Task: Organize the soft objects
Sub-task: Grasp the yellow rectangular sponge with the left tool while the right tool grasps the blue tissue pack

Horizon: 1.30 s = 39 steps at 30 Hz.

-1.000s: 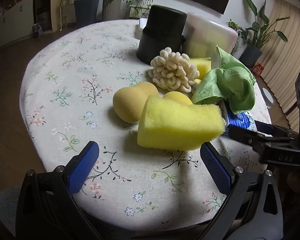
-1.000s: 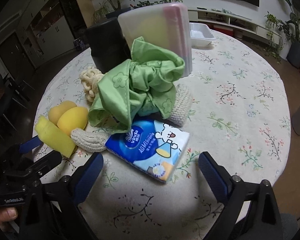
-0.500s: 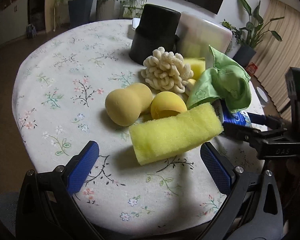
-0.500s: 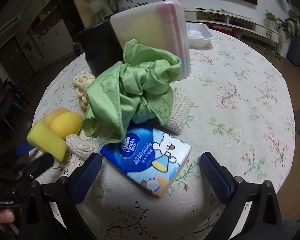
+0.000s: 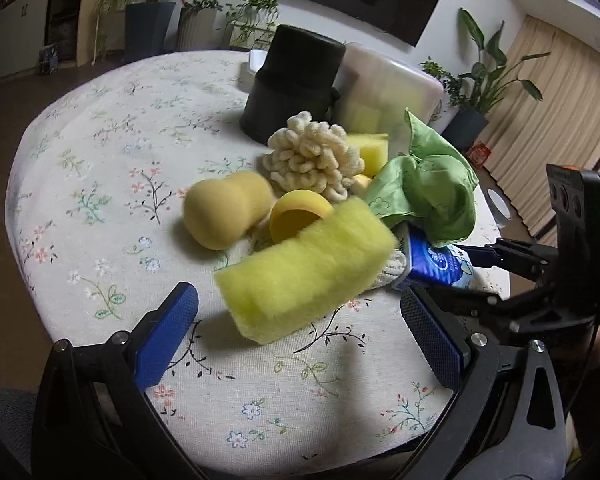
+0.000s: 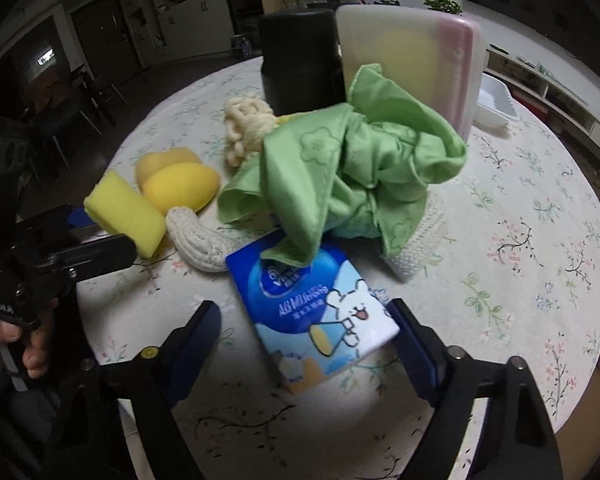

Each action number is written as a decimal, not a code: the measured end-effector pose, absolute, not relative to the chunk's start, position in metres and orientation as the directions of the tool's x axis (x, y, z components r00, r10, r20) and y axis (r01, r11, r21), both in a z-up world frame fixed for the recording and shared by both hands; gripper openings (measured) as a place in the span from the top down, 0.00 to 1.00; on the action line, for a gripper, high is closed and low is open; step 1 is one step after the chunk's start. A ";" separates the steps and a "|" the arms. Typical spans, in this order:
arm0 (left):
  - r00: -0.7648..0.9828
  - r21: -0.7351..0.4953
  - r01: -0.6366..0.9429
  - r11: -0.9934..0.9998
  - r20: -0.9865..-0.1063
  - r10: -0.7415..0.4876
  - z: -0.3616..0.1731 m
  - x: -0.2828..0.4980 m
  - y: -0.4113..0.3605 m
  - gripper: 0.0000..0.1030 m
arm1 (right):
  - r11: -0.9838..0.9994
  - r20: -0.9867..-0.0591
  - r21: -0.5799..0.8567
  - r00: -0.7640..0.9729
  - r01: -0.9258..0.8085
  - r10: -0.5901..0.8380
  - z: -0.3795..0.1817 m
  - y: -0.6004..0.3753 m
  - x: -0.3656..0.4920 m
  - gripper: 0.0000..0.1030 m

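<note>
Left claw (image 5: 300, 332) spread wide near the table's (image 5: 100, 128) near edge, gripping nothing. Yellow sponge block (image 5: 304, 276) just ahead of its blue pads, lying tilted between their lines, touching neither. Beyond: tan gourd-shaped sponge (image 5: 226, 214), yellow puff (image 5: 298, 218), cream looped scrubber (image 5: 314, 164), then green cloth (image 5: 424, 196) heaped toward the right edge. Right claw (image 6: 304, 344) also wide, holding nothing; blue tissue pack (image 6: 312, 308) flat between its pads, near corner close beside the right pad, far end tucked under the green cloth.
</note>
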State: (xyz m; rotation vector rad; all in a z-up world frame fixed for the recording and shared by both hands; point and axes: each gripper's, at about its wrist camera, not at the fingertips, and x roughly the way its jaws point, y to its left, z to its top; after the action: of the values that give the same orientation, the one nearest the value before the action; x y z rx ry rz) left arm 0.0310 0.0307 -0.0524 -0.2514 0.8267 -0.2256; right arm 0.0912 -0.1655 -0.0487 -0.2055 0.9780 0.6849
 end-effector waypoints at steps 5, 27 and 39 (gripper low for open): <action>0.660 -0.282 0.139 0.949 -0.688 -0.301 -0.046 0.031 0.031 0.00 | 0.765 -0.821 0.134 0.362 -0.630 0.441 -0.046 -0.167 0.098 0.30; 0.384 -0.185 0.452 0.873 -0.843 -0.377 -0.049 0.066 0.019 0.26 | 0.689 -0.810 0.067 0.363 -0.721 0.460 -0.051 -0.164 0.090 0.37; 0.320 -0.117 0.565 0.816 -0.881 -0.348 -0.046 0.072 0.016 0.22 | 0.668 -0.805 0.073 0.352 -0.741 0.478 -0.051 -0.159 0.090 0.27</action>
State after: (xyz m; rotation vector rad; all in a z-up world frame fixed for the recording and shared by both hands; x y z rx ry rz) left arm 0.0722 0.0163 -0.0459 0.2279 1.0906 -0.6071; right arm 0.0899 -0.1591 -0.0514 -0.3293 0.9119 0.8068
